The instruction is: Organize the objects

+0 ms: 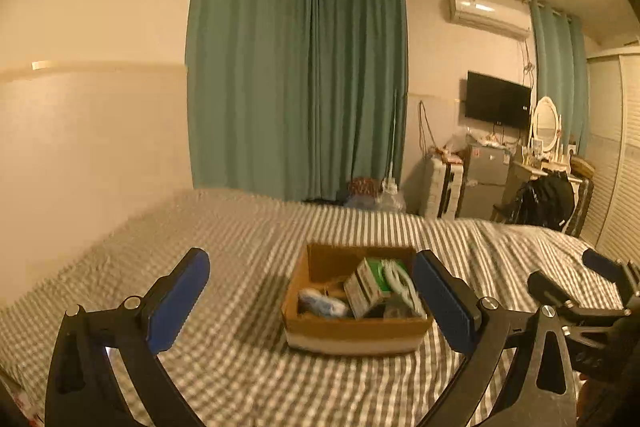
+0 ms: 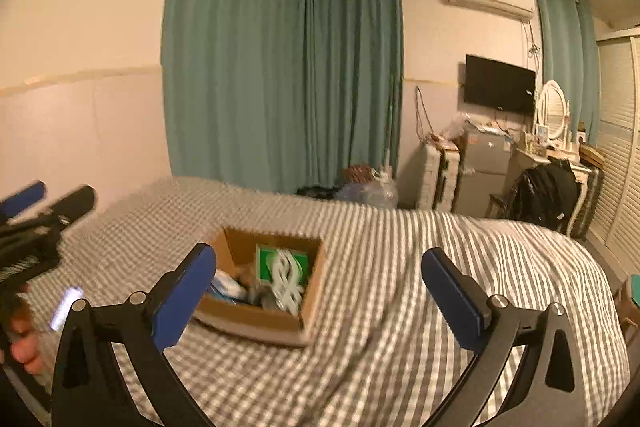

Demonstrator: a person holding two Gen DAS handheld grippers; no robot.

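Note:
A brown cardboard box (image 1: 352, 333) sits on the checked bed, also in the right wrist view (image 2: 256, 319). Inside lie a green-and-white carton (image 1: 370, 285), a coiled white cable (image 2: 286, 281) and a blue-white packet (image 1: 322, 303). My left gripper (image 1: 312, 301) is open and empty, held above the bed just in front of the box. My right gripper (image 2: 320, 301) is open and empty, to the right of the box. The right gripper shows at the right edge of the left wrist view (image 1: 576, 279), and the left gripper at the left edge of the right wrist view (image 2: 48, 199).
The grey-checked bedspread (image 1: 224, 227) covers the whole bed. Teal curtains (image 1: 296, 87) hang behind it. A suitcase (image 2: 438, 175), small fridge (image 2: 482, 171), wall TV (image 2: 500, 83) and dressing table with a black bag (image 2: 548, 191) stand at the far right.

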